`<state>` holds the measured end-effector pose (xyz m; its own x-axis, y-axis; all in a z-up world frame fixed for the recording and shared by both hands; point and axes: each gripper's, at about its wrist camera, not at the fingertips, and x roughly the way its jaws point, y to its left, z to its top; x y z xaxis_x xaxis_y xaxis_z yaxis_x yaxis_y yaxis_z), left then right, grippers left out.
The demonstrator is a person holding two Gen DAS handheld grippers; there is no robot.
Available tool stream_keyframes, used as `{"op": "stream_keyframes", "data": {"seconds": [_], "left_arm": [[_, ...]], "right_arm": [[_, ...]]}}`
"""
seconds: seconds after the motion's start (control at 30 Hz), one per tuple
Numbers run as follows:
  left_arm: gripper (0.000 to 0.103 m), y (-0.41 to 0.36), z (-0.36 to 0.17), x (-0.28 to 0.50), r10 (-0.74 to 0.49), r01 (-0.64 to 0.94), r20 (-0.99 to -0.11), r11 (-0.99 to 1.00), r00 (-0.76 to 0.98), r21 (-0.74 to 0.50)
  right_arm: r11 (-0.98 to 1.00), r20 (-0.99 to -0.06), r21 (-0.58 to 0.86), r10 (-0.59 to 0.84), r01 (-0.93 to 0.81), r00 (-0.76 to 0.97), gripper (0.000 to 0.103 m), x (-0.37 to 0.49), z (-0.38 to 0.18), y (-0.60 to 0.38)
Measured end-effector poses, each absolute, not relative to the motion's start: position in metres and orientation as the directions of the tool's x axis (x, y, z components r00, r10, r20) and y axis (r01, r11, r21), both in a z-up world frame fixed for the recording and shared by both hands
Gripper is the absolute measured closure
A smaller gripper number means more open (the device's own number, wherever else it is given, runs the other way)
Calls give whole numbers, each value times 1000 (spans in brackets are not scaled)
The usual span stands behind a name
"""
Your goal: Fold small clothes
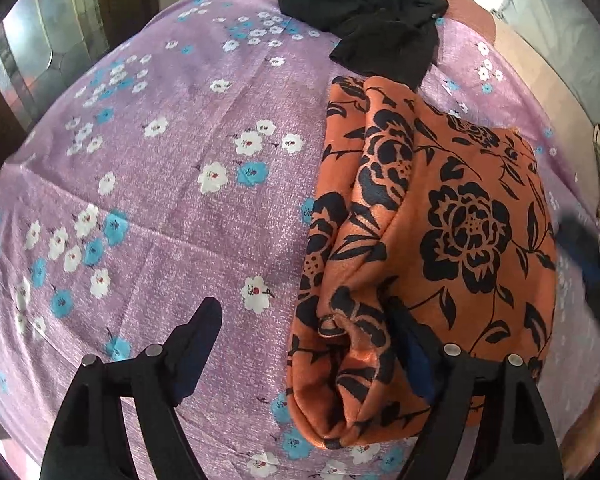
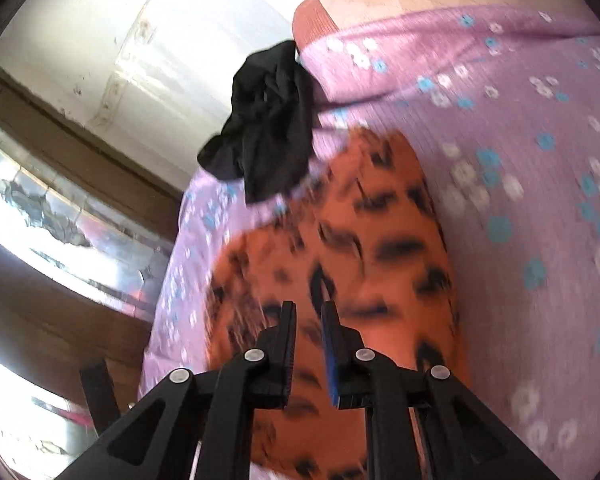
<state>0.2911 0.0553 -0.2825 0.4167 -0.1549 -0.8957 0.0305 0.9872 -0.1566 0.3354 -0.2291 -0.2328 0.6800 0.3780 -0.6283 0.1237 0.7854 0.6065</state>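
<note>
Orange fabric printed with black roses, a small garment (image 1: 440, 240), lies folded into a thick bundle on the lilac bedsheet dotted with white and blue flowers (image 1: 160, 200), filling the right half of the left wrist view. Its layers look doubled over, so the folding of this piece seems largely done (though the lower edge still bunches unevenly). A crumpled black cloth (image 1: 376, 12) at the top of the frame appears untouched and is probably next. The left gripper (image 1: 308, 320) stands wide apart at the bottom of the frame, its right finger beside the bundle's lower corner, its left finger over bare sheet; nothing is pinched. In the blurred right wrist view, the right gripper (image 2: 308, 312) has its fingers nearly together with only a narrow gap, empty, hovering over the orange bundle at lower centre.
</note>
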Motion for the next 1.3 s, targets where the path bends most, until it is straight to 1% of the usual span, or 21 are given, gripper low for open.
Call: {"op": "stream_keyframes", "data": {"seconds": [0.07,0.1,0.13,0.17,0.2,0.23,0.27,0.3,0.37,0.43,0.57,0.63,0.7,0.77,0.83,0.9,0.93,1.07,1.17,1.23,1.3], "left_arm": [[18,51,-282,293,-151,39,-895,988,421,-148],[18,51,-282,293,-152,42,-894,988,422,-148],[18,50,-282,294,-154,47,-893,988,424,-149],[18,49,-282,294,-157,52,-891,987,426,-150],[18,48,-283,294,-160,61,-890,987,428,-149],[18,48,-283,294,-158,67,-888,987,431,-143],[17,47,-283,294,-151,73,-887,988,437,-133],[17,48,-283,294,-149,78,-886,989,439,-127],[17,49,-282,292,-147,85,-885,989,442,-122],[17,49,-282,292,-150,86,-884,988,443,-125],[17,49,-282,291,-148,92,-881,989,449,-119],[16,49,-281,289,-147,95,-880,989,452,-116],[16,49,-281,288,-145,97,-879,989,454,-113],[16,48,-281,287,-141,103,-877,989,460,-105],[16,48,-281,287,-138,107,-875,989,463,-100],[15,48,-280,287,-143,114,-874,988,464,-101],[15,49,-280,287,-145,115,-874,988,463,-102],[13,49,-281,287,-143,114,-876,988,460,-102],[12,50,-282,287,-141,116,-876,988,461,-98],[12,50,-282,287,-138,117,-875,989,463,-94],[12,50,-282,288,-140,114,-876,989,462,-98]], "right_arm": [[792,-645,593,363,141,672,88,355,-232,-230],[806,-671,568,336,168,661,87,374,-242,-227],[812,-692,552,322,187,646,89,384,-249,-231],[818,-723,536,317,209,614,89,397,-263,-232],[824,-758,518,319,228,569,94,408,-278,-234],[829,-770,508,317,232,553,95,414,-288,-235],[830,-762,508,309,229,569,95,414,-288,-237],[840,-775,489,293,237,560,94,417,-283,-234],[864,-800,445,264,237,539,88,422,-275,-227],[888,-786,420,251,190,565,89,426,-260,-213],[855,-691,517,394,33,606,88,428,-242,-180],[840,-674,543,448,-18,588,88,434,-243,-164],[837,-677,543,481,-63,557,88,444,-248,-144],[835,-705,546,501,-67,502,88,460,-265,-129],[843,-741,538,490,-31,459,92,466,-284,-126],[842,-717,537,487,-52,499,92,468,-289,-128],[853,-724,519,477,-63,498,92,470,-289,-125],[880,-748,469,441,-75,496,91,468,-283,-117],[882,-758,467,438,-67,483,89,462,-275,-117],[870,-746,490,449,-51,492,89,454,-264,-128],[874,-732,484,432,-43,527,89,441,-254,-144]]}}
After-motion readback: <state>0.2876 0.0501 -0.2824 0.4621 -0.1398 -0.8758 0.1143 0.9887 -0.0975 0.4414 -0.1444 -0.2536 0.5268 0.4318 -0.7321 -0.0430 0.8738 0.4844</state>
